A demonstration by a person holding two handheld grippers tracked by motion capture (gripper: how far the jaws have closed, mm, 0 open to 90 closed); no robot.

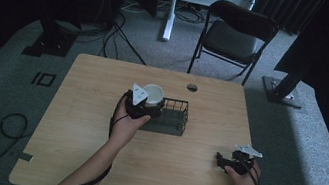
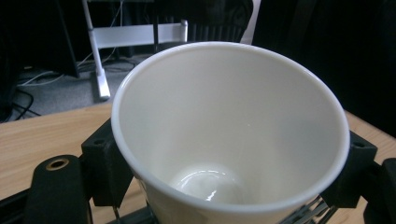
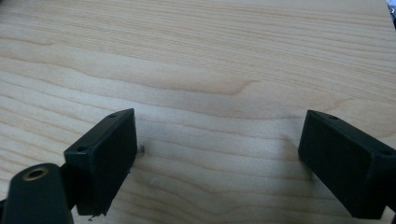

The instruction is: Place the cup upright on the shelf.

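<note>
1. Dark curtains and grey carpet ring my workspace; beyond the wooden surface (image 1: 90,161) I see a black folding chair (image 1: 235,36), a white stand leg (image 1: 171,7) and loose cables on the floor, though the far corners are too dim to read.
2. My left gripper (image 1: 142,105) sits near the middle of the surface, at the left end of a black wire basket (image 1: 173,117), with its grey plate on top.
3. In the left gripper view the jaws press on either side of a white paper cup (image 2: 233,121), clamped around it just under the rim. The cup stands upright and I see nothing in it; its base is cut off by the bottom edge.
4. From the high view the cup (image 1: 153,94) sits at the basket's left end, but the gripper and hand hide its lower part, so I cannot tell whether it rests inside the basket or is held above it.
5. A few basket wires show at the lower right of the left gripper view, under the cup.
6. My right gripper (image 1: 229,160) rests near the right front of the surface, well apart from the basket.
7. In the right gripper view its jaws are spread wide with bare wood grain (image 3: 215,70) between them, gripping nothing.
</note>
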